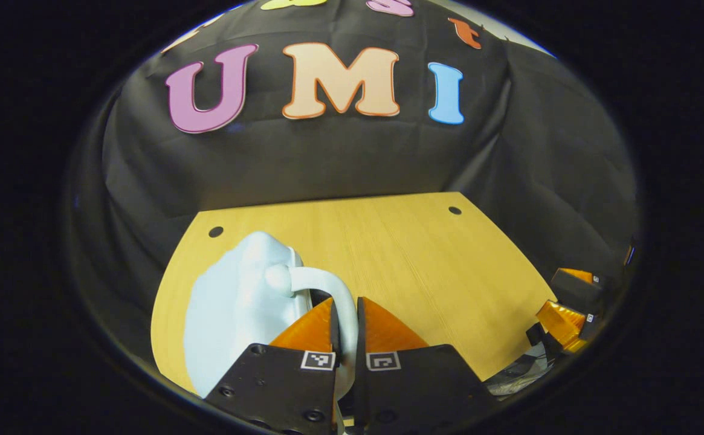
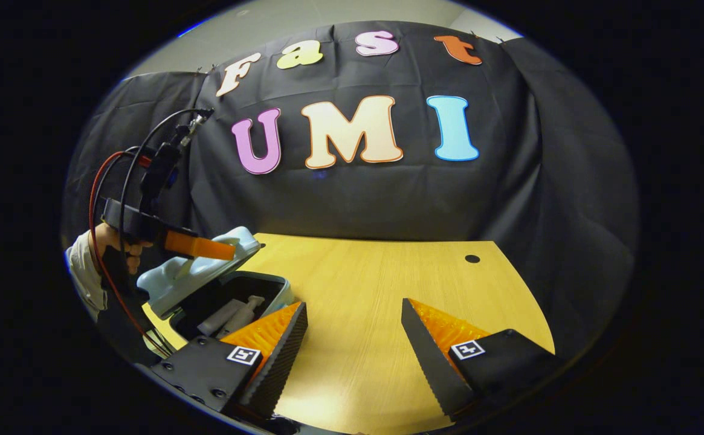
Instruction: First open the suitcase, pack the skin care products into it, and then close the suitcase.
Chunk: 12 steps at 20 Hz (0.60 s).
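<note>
Products (image 2: 231, 314) lie packed inside the suitcase (image 2: 255, 287) at eight o'clock; left gripper (image 1: 345, 338) clamps the lid handle (image 1: 333, 290), closing outstanding; right gripper (image 2: 355, 344) gapes empty.

Left gripper (image 1: 345, 338) clamped on handle (image 1: 333, 290); right gripper (image 2: 355, 320) spread wide.

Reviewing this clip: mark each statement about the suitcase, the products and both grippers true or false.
1. The left gripper is shut on the suitcase handle. True.
2. The suitcase lid lies fully closed. False: it is tilted partway up, leaving the inside open to view.
3. Skin care products lie inside the suitcase. True.
4. The right gripper grips a bottle. False: its fingers stand wide apart over the bare table.
5. A hand holds the left gripper, seen in the right gripper view. True.
</note>
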### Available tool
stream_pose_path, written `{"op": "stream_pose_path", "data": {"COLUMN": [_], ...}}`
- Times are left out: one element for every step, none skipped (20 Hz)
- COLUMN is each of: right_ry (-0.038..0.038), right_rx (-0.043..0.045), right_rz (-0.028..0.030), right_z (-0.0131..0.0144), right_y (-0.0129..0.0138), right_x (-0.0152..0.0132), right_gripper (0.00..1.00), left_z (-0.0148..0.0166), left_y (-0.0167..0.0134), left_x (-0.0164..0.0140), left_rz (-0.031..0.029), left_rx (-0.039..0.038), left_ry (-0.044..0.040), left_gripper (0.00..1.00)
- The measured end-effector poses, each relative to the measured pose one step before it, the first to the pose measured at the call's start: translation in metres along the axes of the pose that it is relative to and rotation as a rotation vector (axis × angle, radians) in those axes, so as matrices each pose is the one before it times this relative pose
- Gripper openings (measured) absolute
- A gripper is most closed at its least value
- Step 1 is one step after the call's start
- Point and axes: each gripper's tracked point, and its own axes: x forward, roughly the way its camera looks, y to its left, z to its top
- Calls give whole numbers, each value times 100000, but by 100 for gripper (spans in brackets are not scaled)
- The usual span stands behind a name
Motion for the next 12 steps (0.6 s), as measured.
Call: {"op": "stream_pose_path", "data": {"right_ry": [-122,51,108,184,0,100,144,-8,-59,-626,-1390,-1511], "right_rx": [-31,-14,68,180,180,53,175,150,33,129,273,190], "right_rz": [-468,-487,-478,-471,-367,-568,-338,-214,-326,-395,-276,-283], "right_z": [114,-41,93,11,27,12,16,41,128,319,552,677], "right_y": [-308,-271,-339,-282,-284,-285,-247,-131,-198,-169,-127,-111], "right_x": [-41,-66,26,4,-32,7,-25,-25,12,19,-117,-20], "right_gripper": [98,98,98,98,98,98,98,98,98,98,98,98], "left_z": [-550,-432,-599,-204,-207,311,391,383,535,749,930,956], "left_y": [-556,-510,-608,-276,-271,100,-74,-119,-236,-194,-361,-146], "left_x": [358,783,457,414,264,139,209,-57,-158,-281,-395,-357], "left_rz": [-485,-723,-1266,-72,-199,1299,663,570,575,563,398,1444], "left_rx": [652,622,245,-39,207,866,300,-670,-1568,-1735,-1453,-342], "left_ry": [1481,1538,1892,812,306,-1413,-1746,-2442,-3312,-4421,-5377,-5554], "left_gripper": [5,6,7,10,19,36,53,64,74,77,82,85]}}
